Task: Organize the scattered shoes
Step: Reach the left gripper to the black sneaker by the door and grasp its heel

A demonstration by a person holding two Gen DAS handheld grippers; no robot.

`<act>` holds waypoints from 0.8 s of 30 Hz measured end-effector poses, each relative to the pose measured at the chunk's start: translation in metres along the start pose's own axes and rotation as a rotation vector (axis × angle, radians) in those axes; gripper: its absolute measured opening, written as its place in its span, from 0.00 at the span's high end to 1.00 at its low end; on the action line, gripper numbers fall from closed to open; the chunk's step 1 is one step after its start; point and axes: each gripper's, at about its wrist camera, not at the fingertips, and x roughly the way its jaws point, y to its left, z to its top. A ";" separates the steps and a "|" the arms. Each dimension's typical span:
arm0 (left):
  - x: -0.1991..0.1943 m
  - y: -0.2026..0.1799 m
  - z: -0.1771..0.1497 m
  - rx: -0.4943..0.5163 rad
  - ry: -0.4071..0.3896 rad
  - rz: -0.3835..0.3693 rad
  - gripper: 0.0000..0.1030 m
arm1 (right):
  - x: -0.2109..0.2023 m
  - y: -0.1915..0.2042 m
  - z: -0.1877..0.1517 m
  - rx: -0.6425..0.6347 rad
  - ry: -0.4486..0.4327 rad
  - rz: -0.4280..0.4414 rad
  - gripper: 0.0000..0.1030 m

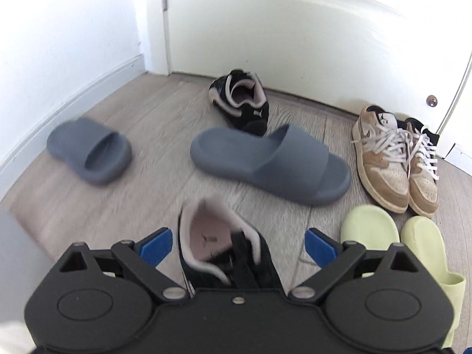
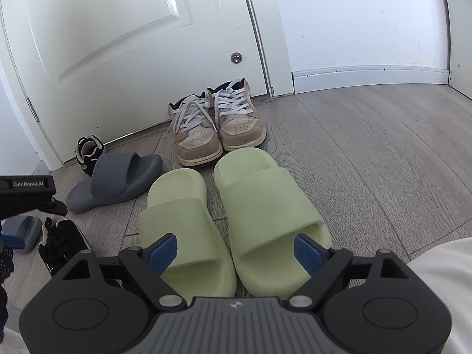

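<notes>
My left gripper (image 1: pixel 238 247) is open, its blue pads (image 1: pixel 156 246) wide on either side of a black sneaker (image 1: pixel 224 253) with a pink lining, not touching it. Its mate (image 1: pixel 242 100) lies by the door. Two grey slides are apart on the floor, one at the left (image 1: pixel 88 150) and one in the middle (image 1: pixel 271 162). My right gripper (image 2: pixel 236 255) is open over a pair of pale green slides (image 2: pixel 265 206) set side by side. Behind them a pair of tan laced sneakers (image 2: pixel 218 129) stands against the door.
A white door (image 2: pixel 118 44) with a small round metal fitting (image 2: pixel 236 58) closes off the back. White walls and a baseboard (image 1: pixel 73 88) bound the left. The wood-look floor (image 2: pixel 368 162) is bare at the right. A pale sleeve (image 2: pixel 442 265) shows at the lower right.
</notes>
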 end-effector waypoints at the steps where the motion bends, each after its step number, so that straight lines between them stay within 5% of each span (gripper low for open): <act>1: 0.005 0.006 0.010 -0.014 -0.007 -0.022 0.08 | 0.000 0.001 0.000 -0.003 0.000 0.002 0.15; 5: 0.029 0.022 0.045 -0.047 -0.026 -0.078 0.08 | 0.003 0.008 -0.002 -0.024 0.025 0.004 0.15; 14: 0.156 0.008 0.144 -0.067 0.068 -0.042 0.08 | 0.034 0.030 0.012 -0.050 0.074 0.003 0.14; 24: 0.246 -0.015 0.194 -0.098 0.078 0.130 0.08 | 0.070 0.044 0.041 -0.078 0.066 -0.012 0.14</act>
